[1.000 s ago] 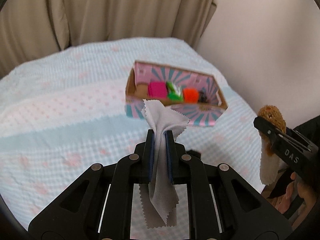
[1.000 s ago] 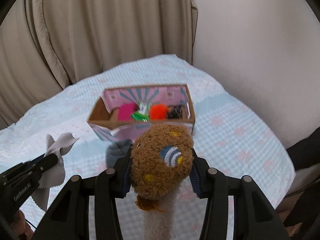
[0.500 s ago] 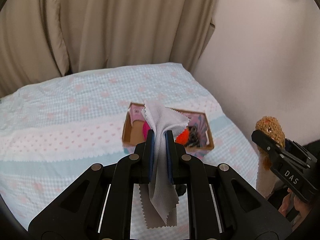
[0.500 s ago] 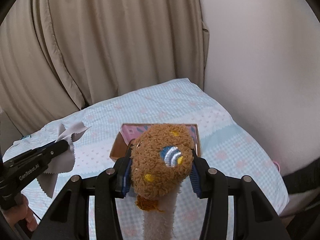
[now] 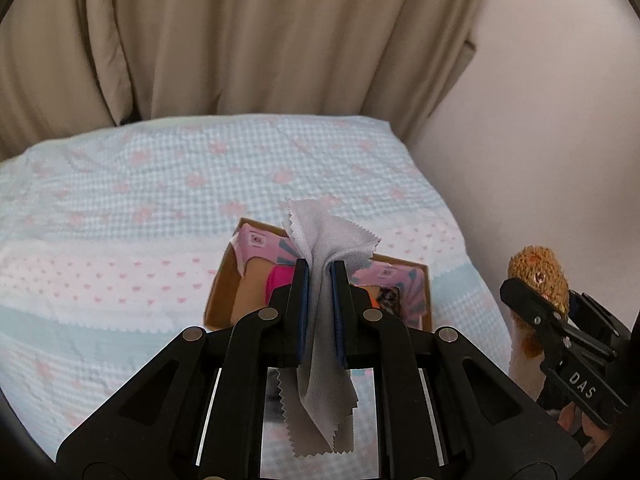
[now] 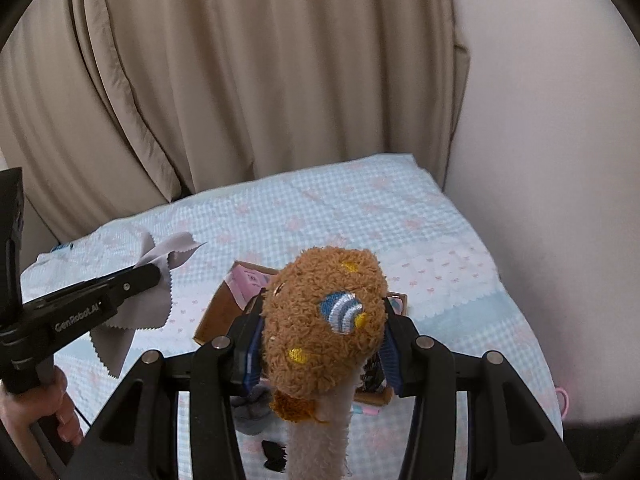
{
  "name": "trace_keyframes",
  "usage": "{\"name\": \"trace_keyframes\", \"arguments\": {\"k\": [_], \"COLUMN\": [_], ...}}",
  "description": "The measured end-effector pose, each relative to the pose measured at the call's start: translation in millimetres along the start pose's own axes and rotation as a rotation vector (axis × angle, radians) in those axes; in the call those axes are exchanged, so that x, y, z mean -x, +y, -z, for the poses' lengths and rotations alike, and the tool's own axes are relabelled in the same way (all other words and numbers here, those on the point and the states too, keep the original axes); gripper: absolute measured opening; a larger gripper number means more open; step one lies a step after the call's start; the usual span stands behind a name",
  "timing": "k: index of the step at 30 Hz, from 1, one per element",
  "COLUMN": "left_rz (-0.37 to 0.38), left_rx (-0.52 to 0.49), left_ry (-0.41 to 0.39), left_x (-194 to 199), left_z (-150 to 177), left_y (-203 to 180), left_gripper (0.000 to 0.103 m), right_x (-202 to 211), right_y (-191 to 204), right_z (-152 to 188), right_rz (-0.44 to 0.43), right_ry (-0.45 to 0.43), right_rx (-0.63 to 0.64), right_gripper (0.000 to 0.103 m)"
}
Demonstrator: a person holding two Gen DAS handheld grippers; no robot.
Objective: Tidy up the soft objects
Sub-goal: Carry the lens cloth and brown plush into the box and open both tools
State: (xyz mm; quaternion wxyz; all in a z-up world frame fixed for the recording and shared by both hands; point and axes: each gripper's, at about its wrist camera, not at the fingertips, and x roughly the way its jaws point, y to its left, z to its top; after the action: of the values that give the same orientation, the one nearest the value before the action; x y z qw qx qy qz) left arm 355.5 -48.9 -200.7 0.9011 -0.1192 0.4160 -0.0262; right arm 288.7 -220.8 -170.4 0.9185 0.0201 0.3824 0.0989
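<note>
Left gripper: pinching grey cloth, held above bed. Right gripper: clamped on brown plush, also aloft. Box on bed beneath both, holding pink and orange soft items.

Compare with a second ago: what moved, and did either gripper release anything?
Both grippers lifted and drew back; the box now sits lower and nearer in both views. Nothing released: left gripper still clamps the gray cloth, right gripper the brown plush toy.
</note>
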Motion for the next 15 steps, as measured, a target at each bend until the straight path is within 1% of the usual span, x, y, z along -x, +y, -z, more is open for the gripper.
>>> {"name": "trace_keyframes", "arguments": {"k": [1,3,7,10,15], "left_rz": [-0.006,-0.020,-0.050,-0.077,-0.102], "left_rx": [0.010,0.013,0.025,0.022,0.028], "left_ry": [0.016,0.036,0.107,0.162,0.249], "left_x": [-16,-34,-86,-123,-171], "left_z": [-4,-8,-14,-15,-9], "left_y": [0,-1,4,9,17], "left_gripper": [0.009,0.009,0.009,0.009,0.009], "right_x": [-10,-35,-76,-112,-155], "right_y": [-3,-8,-12,-13,-14], "right_z": [-2,-7,-10,-7,4], "right_rz": [-0.010,-0.033,-0.079,-0.118,-0.180], "right_ry": [0.012,0.044,0.091,0.128,0.179], "right_rx": [0.007,0.030,0.066,0.099,0.135], "right_gripper": [0.044,0.044,0.044,0.044,0.044]}}
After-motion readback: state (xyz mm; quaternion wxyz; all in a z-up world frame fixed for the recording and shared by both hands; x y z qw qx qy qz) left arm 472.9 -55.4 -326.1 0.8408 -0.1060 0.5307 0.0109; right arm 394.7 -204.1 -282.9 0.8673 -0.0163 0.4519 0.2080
